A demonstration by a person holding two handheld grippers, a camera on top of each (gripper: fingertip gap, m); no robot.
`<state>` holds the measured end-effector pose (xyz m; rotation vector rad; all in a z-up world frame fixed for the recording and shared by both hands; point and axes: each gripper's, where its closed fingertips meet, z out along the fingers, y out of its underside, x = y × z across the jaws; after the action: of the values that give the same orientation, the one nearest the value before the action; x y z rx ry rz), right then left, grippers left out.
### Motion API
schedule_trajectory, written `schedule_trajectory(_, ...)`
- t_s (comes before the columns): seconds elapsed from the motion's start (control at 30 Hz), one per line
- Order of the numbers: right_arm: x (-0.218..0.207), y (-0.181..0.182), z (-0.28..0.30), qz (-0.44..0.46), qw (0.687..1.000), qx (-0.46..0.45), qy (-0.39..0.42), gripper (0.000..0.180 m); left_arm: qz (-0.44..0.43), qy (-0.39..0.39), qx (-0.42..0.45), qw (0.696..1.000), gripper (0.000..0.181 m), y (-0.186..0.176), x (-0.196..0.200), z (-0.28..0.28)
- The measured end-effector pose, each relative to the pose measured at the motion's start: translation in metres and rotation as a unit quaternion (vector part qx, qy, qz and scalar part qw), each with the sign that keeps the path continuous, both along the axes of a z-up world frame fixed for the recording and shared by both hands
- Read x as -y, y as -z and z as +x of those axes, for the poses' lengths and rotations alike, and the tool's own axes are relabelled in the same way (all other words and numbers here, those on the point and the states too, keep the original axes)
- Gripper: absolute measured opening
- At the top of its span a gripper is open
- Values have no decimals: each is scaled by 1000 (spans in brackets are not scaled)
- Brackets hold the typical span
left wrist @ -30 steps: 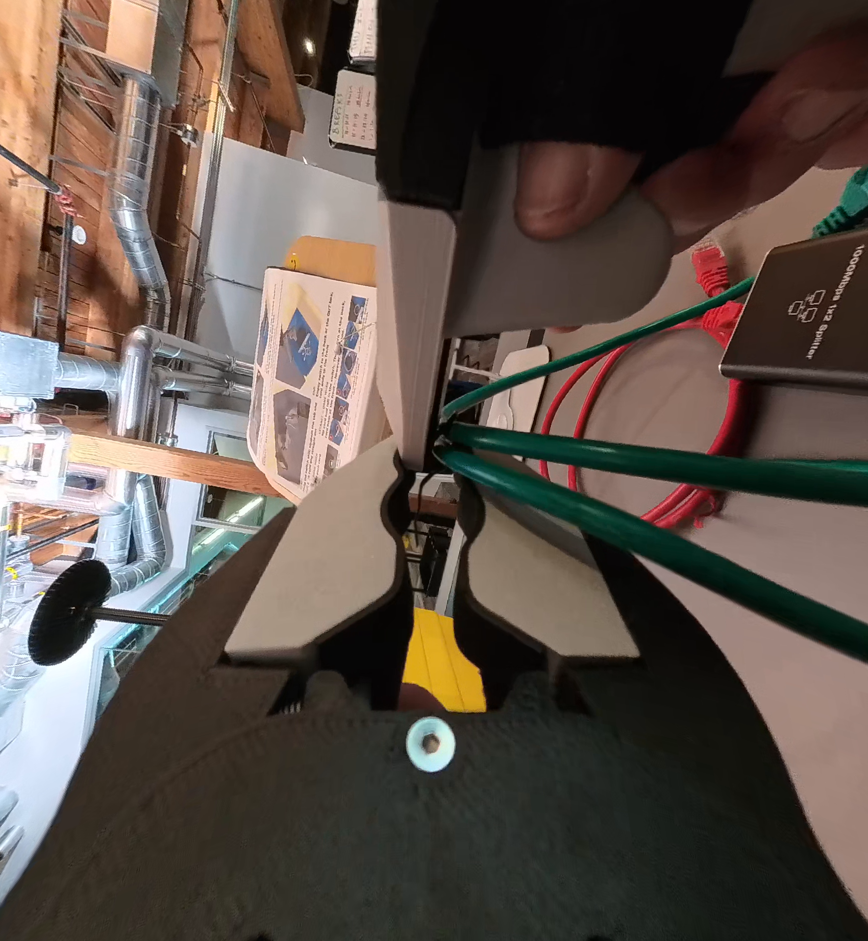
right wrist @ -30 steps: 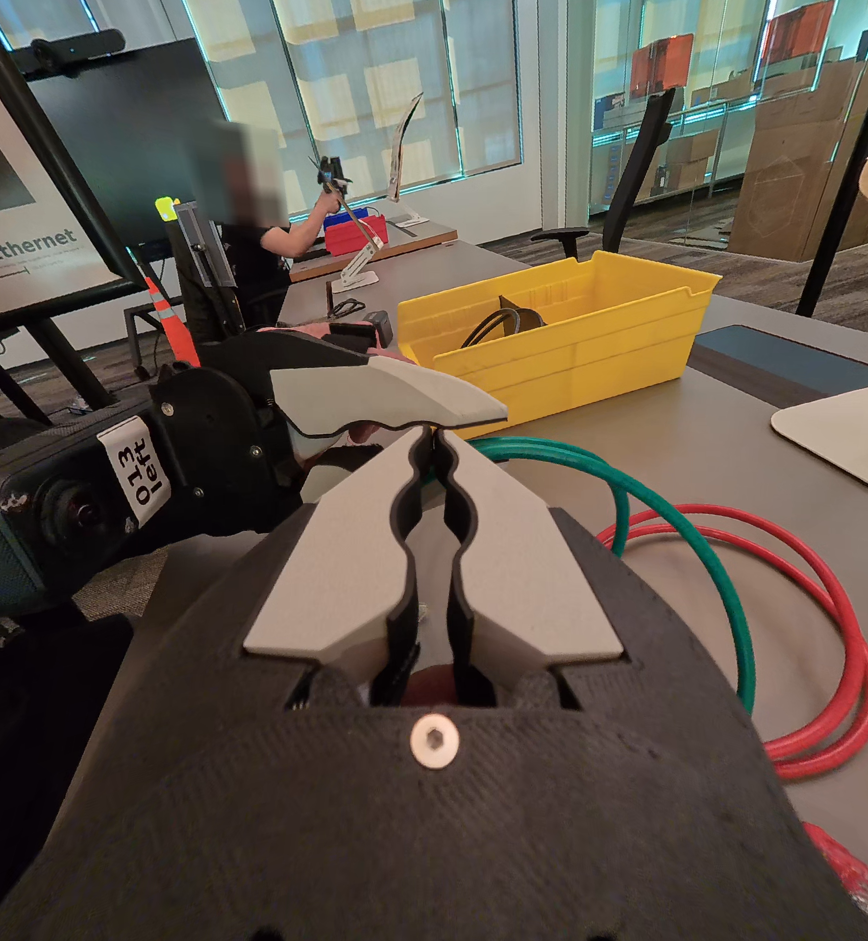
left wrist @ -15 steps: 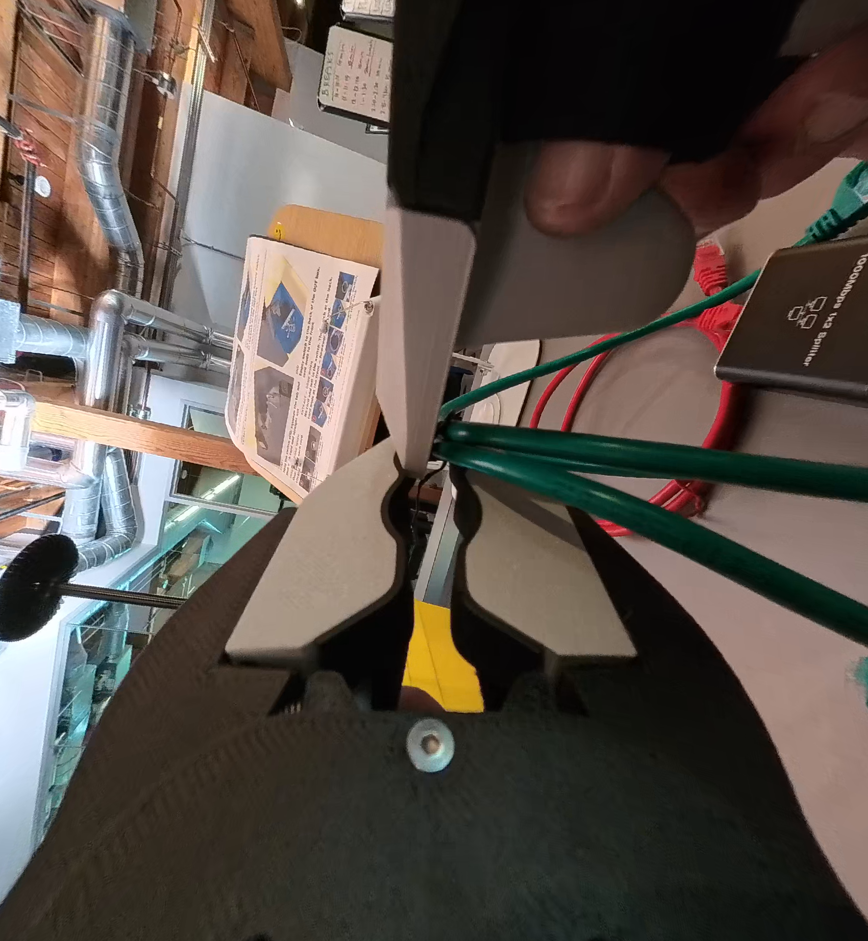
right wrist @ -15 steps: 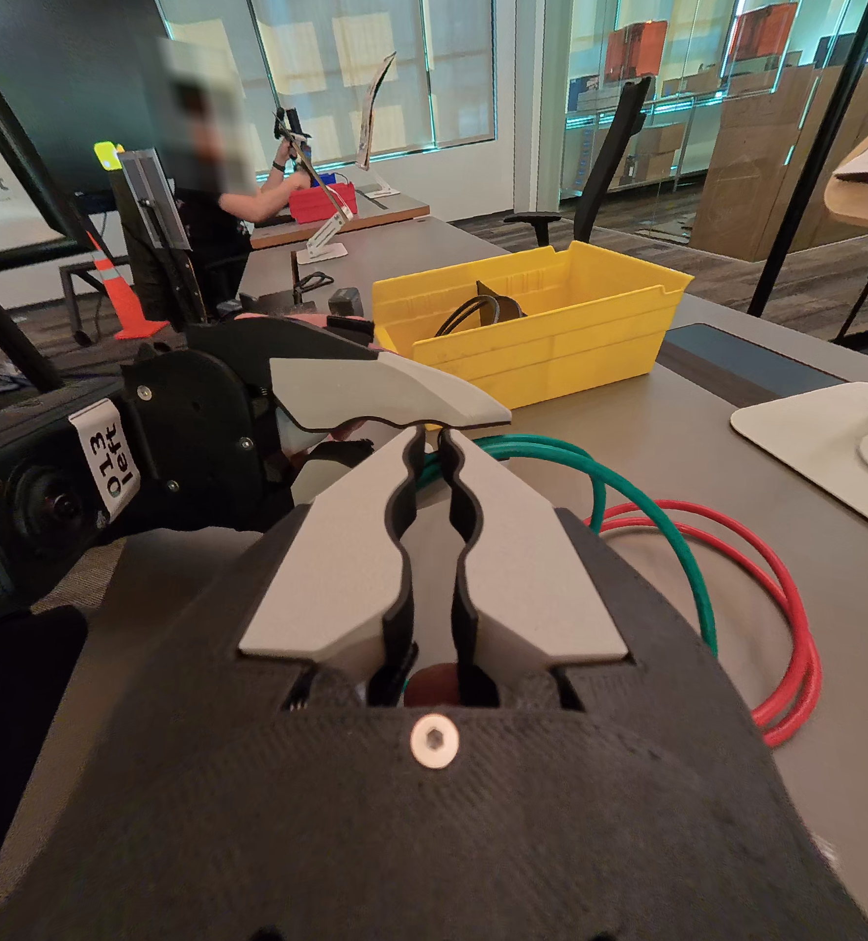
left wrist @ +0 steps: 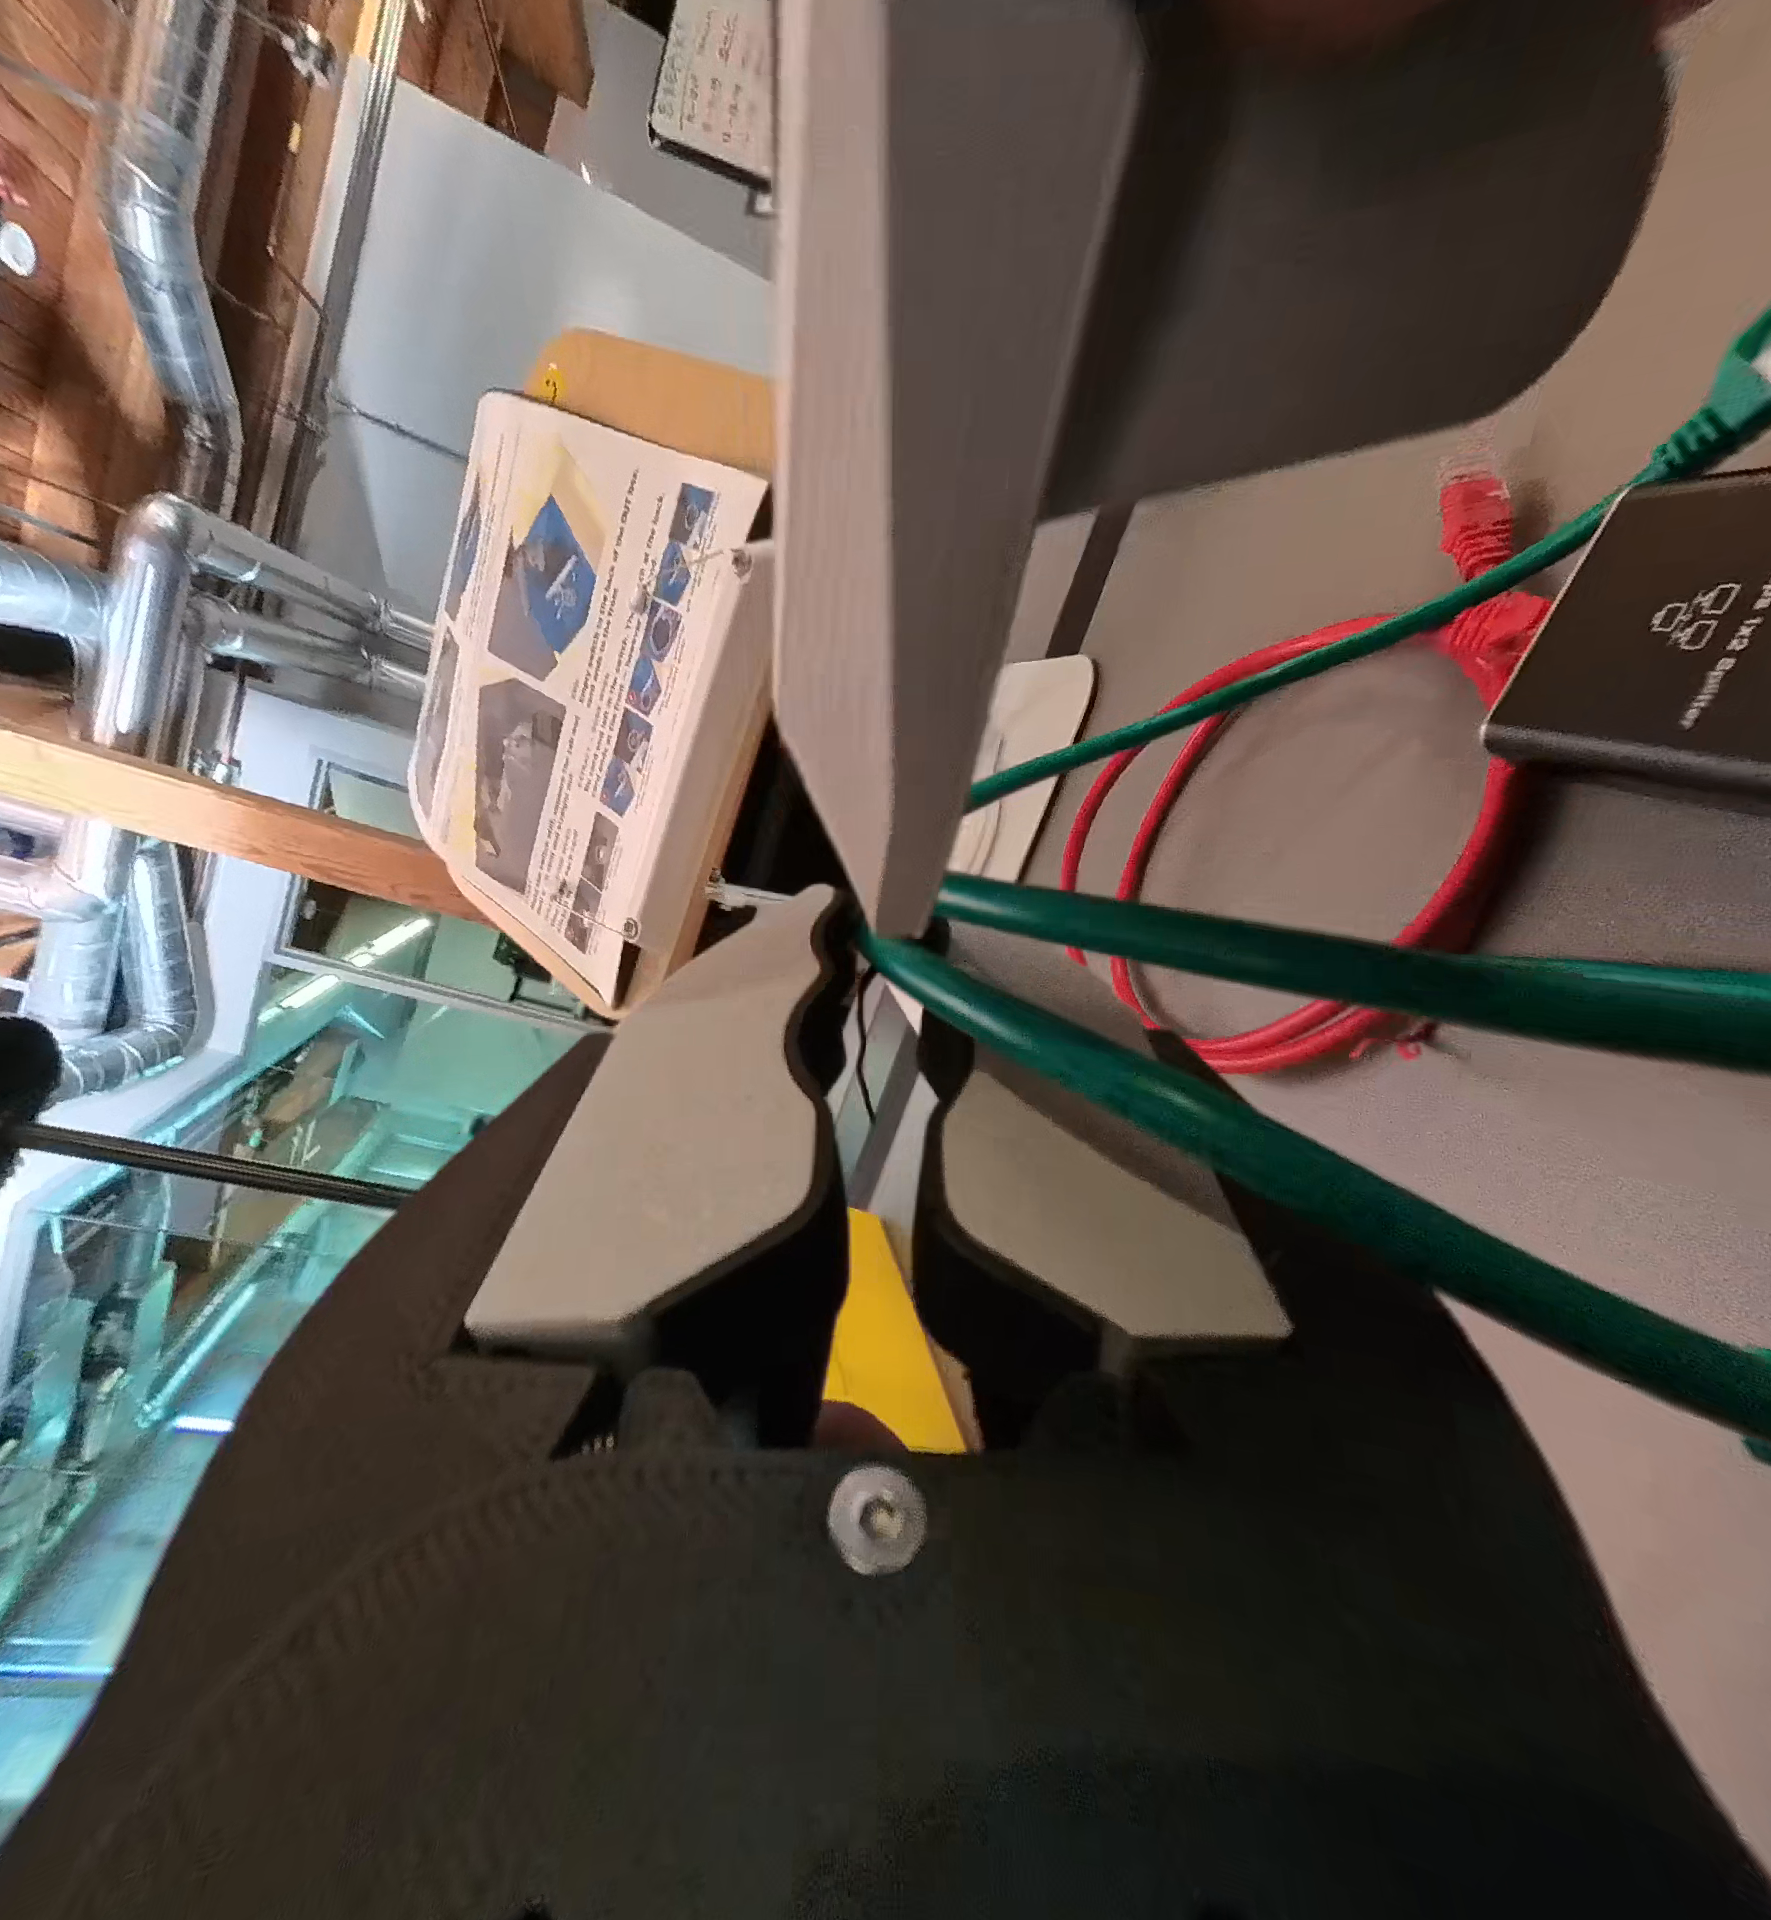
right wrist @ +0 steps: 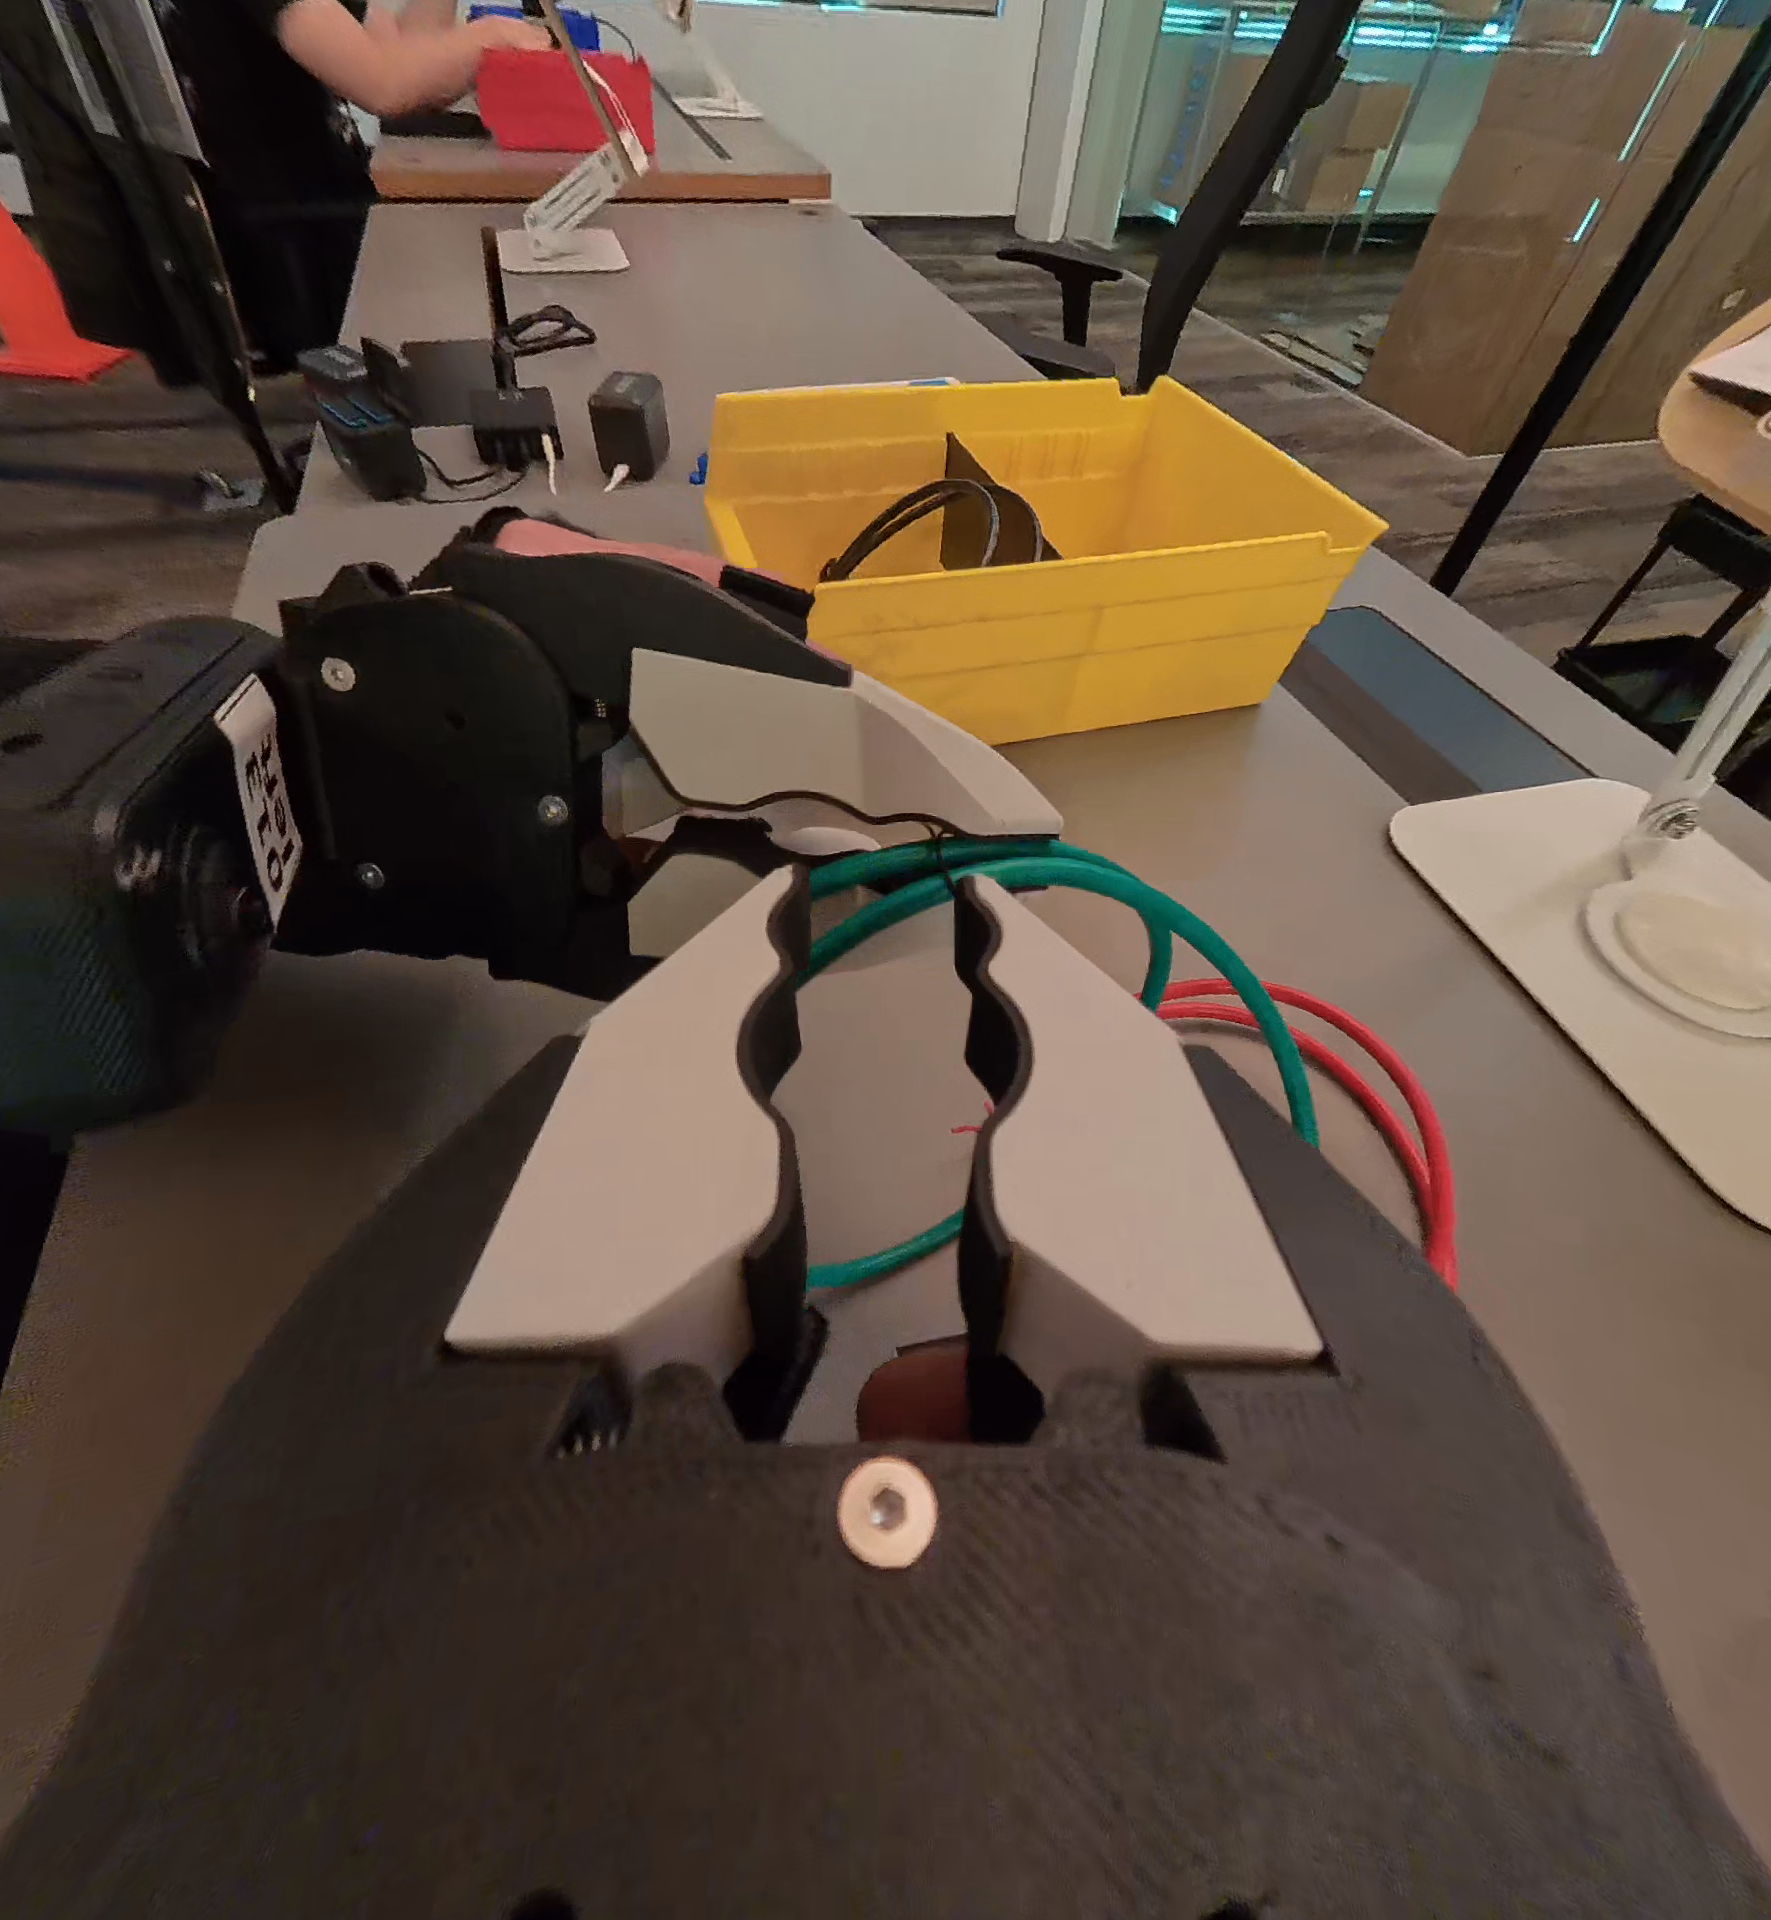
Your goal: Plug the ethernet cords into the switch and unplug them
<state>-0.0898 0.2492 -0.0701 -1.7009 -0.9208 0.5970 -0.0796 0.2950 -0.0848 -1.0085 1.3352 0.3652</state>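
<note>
Open-plan office or lab workspace. Long grey desks [right wrist: 756, 312] are set in rows; a black office chair [right wrist: 1068, 281] is placed beside glass partitions [right wrist: 1224, 104]. Exposed metal ducting [left wrist: 164, 208] and timber ceiling [left wrist: 29, 312] are seen overhead. Chargers [right wrist: 507, 421] and a yellow parts bin [right wrist: 1068, 644] are kept on the desks.

The left hand-held gripper [left wrist: 881, 925] is rolled onto its side, fingers [left wrist: 683, 1122] stacked one over the other, which shows clearly in the right wrist view. Its jaws are drawn nearly together with only a thin gap left at the tips. A bit of the holding hand [right wrist: 569, 540] can be seen behind its black body. The right hand-held gripper [right wrist: 881, 894] is kept level, its grey fingers [right wrist: 652, 1132] spread apart, and its tips are pointed at the left one's tips, pretty much touching.
</note>
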Motion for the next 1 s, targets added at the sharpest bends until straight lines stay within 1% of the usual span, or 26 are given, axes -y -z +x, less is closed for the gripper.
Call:
schedule_trajectory(0.1, 2, -1, 1, -6, 1000, -3, -3, 26, -8, -11, 6, 1000, 8, 0, -4, -3)
schedule_trajectory(0.23, 7, 4, -2, -53, 998, -26, -23, 38, -4, -20, 0, 1000, 6, 0, -4, -3)
schedule_trajectory(0.43, 1, 13, -6, -107, 992, -74, -5, 39, 18, -38, -16, 999, 8, 0, -5, -2)
schedule_trajectory(0.53, -1, 12, -9, -148, 981, -127, 3, 36, 29, -40, -23, 999, 7, 0, -5, -1)
schedule_trajectory(0.57, -1, 14, -10, -157, 978, -134, 5, 32, 29, -40, -23, 999, 8, 1, -6, -2)
schedule_trajectory(0.7, -2, 18, -11, -171, 975, -140, 9, 32, 30, -40, -27, 998, 7, 1, -6, -3)
schedule_trajectory(0.77, -2, 18, -10, -165, 977, -137, 9, 29, 32, -41, -31, 998, 6, 0, -6, -3)
schedule_trajectory(0.8, -1, 17, -10, -161, 978, -136, 5, 11, 32, -40, -31, 998, 7, 0, -5, -3)
schedule_trajectory(0.83, 0, 16, -10, -157, 978, -136, 2, 8, 31, -40, -29, 998, 6, 0, -5, -3)
schedule_trajectory(1.0, 0, 16, -7, -139, 983, -117, 3, 7, 21, -38, -36, 998, 7, 0, -5, -3)
